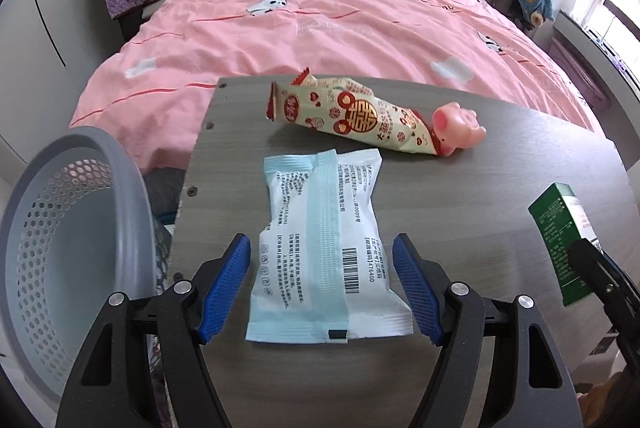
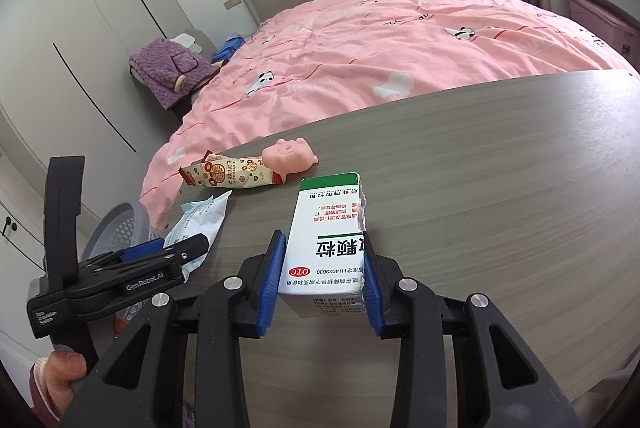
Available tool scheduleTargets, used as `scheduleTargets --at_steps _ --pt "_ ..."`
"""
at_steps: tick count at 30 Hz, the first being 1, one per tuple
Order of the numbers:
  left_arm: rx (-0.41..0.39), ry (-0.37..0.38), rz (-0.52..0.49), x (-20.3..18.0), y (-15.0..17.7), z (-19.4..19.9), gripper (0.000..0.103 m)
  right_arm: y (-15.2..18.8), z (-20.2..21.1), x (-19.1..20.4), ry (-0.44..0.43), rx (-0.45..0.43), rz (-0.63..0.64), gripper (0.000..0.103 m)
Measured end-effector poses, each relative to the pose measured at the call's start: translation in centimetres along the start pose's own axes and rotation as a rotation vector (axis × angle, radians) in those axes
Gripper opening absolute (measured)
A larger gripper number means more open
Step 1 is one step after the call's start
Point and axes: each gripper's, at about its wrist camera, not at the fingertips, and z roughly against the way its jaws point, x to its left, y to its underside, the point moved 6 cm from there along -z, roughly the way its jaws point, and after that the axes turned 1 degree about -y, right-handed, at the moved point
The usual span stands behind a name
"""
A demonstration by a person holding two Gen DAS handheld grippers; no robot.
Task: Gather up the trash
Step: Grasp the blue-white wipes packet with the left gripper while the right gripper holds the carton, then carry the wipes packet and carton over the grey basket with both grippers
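Left hand-held gripper (image 1: pixel 322 288) spread astride the blue packet (image 1: pixel 324 252) on the counter (image 1: pixel 480 188): lower squarely, pinch mid-packet; right hand-held gripper (image 2: pixel 322 270) pinches the green-white box (image 2: pixel 326 240)

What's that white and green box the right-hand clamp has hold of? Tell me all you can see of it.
The medicine box is white cardboard with a green band at its far end, red and black Chinese print and a red OTC oval. Its far right edge is torn and crumpled. It lies lengthwise on the grey table, pointing away, squeezed at its near end between the right gripper's blue pads. Nothing else touches it.
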Motion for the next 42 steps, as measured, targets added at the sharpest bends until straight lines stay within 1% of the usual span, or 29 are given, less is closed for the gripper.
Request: scheduleTargets --at_steps 1,3,5,8,14,17,21,24,25,27,30,35,39,42 --pt "0.003 0.002 -0.001 0.0 0.1 -0.1 0.07 0.0 0.0 0.0 0.001 0.001 -0.002 0.035" --pt "0.009 0.018 -0.005 -0.1 0.1 -0.4 0.061 0.1 0.0 -0.1 0.003 0.002 -0.003 0.035" --pt "0.013 0.034 -0.009 -0.2 0.2 -0.5 0.059 0.1 0.0 -0.1 0.004 0.003 -0.003 0.035" --pt "-0.003 0.051 -0.013 -0.3 0.3 -0.1 0.058 0.0 0.0 0.0 0.007 0.003 -0.001 0.035" --pt "-0.032 0.052 -0.02 -0.1 1.0 1.5 0.058 0.1 0.4 0.6 0.012 0.003 0.011 0.035" --pt "-0.058 0.053 -0.02 0.3 1.3 2.9 0.058 0.1 0.5 1.6 0.008 0.004 0.027 0.035" --pt "-0.108 0.043 -0.015 1.6 1.5 5.2 0.058 0.1 0.3 3.8 -0.014 0.011 0.062 0.035" --pt "-0.152 0.022 0.001 3.7 1.5 7.2 0.058 0.2 -0.2 6.6 -0.044 0.022 0.107 0.035" --pt "-0.169 0.005 0.014 4.9 1.5 8.0 0.058 0.3 -0.4 7.4 -0.053 0.026 0.118 0.035" --pt "-0.184 -0.017 0.03 6.7 1.6 8.8 0.058 0.4 -1.1 9.9 -0.087 0.038 0.151 0.035" --pt "-0.198 -0.077 0.067 10.8 2.1 10.0 0.058 0.6 -1.9 13.2 -0.136 0.056 0.198 0.035" --pt "-0.188 -0.166 0.117 16.5 3.4 10.4 0.058 1.6 -3.7 19.6 -0.214 0.097 0.286 0.035" --pt "-0.162 -0.212 0.158 20.4 4.5 10.0 0.058 2.8 -5.3 23.7 -0.255 0.136 0.346 0.035" --pt "-0.148 -0.235 0.175 22.5 5.2 9.5 0.058 3.6 -6.4 25.8 -0.273 0.164 0.381 0.035"
